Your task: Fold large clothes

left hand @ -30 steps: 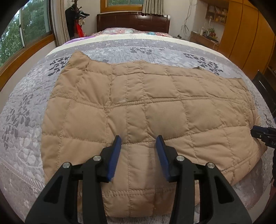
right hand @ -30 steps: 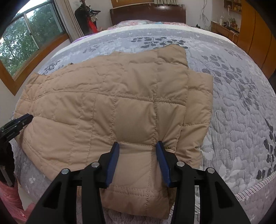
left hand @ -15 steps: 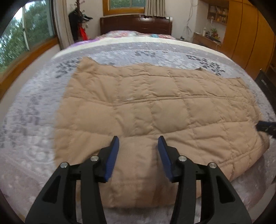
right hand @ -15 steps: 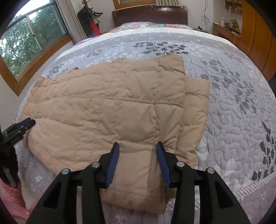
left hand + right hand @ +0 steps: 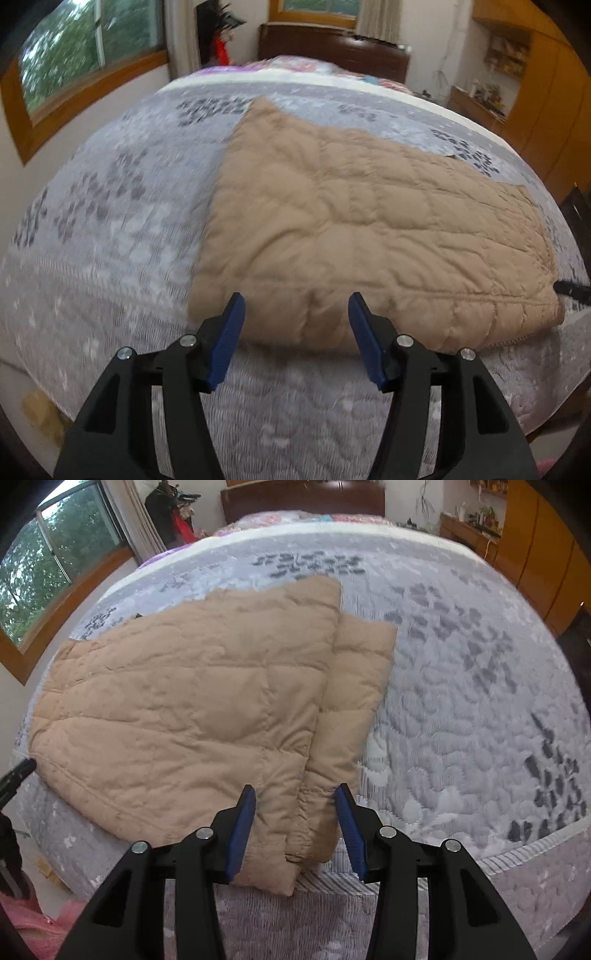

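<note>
Filling most of both your views is the bed point(image 5: 110, 229), spread with a grey quilted cover printed with dark leaf sprigs; its dark wooden headboard point(image 5: 303, 494) stands at the far end. A wood-framed window point(image 5: 85, 62) shows green trees on the left, and orange-brown cabinets point(image 5: 543, 554) line the right wall. The tan quilted jacket point(image 5: 369, 229) lies folded flat at the bed's near edge, a lower layer jutting out along its right side.

Your left gripper point(image 5: 295, 325) has its blue pads apart with only the jacket's near left corner seen between them, untouched. Its jaws have just been opening, and since a second ago it has drawn back and leftward off the jacket, so bare cover now lies under it. Your right gripper point(image 5: 295, 812) has its pads apart too, over the jacket's near right edge; it has backed off only slightly.
</note>
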Available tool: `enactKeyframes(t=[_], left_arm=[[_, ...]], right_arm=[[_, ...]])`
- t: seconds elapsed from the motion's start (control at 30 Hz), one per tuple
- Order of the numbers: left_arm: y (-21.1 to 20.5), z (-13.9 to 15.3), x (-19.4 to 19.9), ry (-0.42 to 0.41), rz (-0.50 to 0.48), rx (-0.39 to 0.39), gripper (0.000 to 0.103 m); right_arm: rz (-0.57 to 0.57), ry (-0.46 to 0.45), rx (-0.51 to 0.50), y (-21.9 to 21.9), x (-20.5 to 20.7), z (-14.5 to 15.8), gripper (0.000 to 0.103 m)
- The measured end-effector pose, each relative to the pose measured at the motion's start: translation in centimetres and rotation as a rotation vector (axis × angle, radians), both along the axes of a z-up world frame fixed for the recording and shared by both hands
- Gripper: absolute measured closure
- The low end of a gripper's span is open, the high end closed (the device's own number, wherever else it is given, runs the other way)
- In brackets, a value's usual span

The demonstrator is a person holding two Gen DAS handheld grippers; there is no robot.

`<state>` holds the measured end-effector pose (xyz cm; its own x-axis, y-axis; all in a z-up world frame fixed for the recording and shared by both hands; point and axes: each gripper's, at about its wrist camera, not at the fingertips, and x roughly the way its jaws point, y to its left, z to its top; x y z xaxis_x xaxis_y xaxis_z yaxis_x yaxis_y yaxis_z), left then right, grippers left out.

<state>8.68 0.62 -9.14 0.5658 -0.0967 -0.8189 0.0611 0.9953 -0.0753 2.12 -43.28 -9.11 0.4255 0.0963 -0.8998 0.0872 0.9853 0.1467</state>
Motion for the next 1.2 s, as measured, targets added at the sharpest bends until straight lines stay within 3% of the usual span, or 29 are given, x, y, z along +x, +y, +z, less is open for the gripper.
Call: enactKeyframes(t=[0.17,0.33,0.53,0.63,0.93,1.07,1.2], left_arm=[[1.5,-1.6,-0.5,0.058,0.052,-0.069,0.044],[4.1,-3.7,-0.7,0.097,0.118,-0.301,0.044],[6.9,-5.0,-0.6,0.066,0.189,-0.564,0.043],[7.6,-5.3,-0.6,0.063,0.175,-0.704,0.043],[9.7,-7.5,0.0,0.049,0.253,-0.925,0.044],[10.0,-8.1,-0.4,0.040,0.279,-0.962,0.070],[9.8,-7.9,-1.2,0.005,0.280,-0.971,0.087]], right_arm=[[0.006,0.005,0.016,-0.1,0.2,-1.3,0.055],[0.007,-0.007,0.024,-0.2,-0.1,-1.5,0.054],[0.004,-0.020,0.037,-0.3,-0.2,-1.6,0.054],[0.001,-0.027,0.046,-0.4,-0.3,-1.7,0.054],[0.001,-0.033,0.058,-0.6,-0.4,-1.8,0.053],[-0.002,-0.035,0.064,-0.6,-0.3,-1.9,0.053],[-0.003,-0.034,0.064,-0.6,-0.3,-1.9,0.053]])
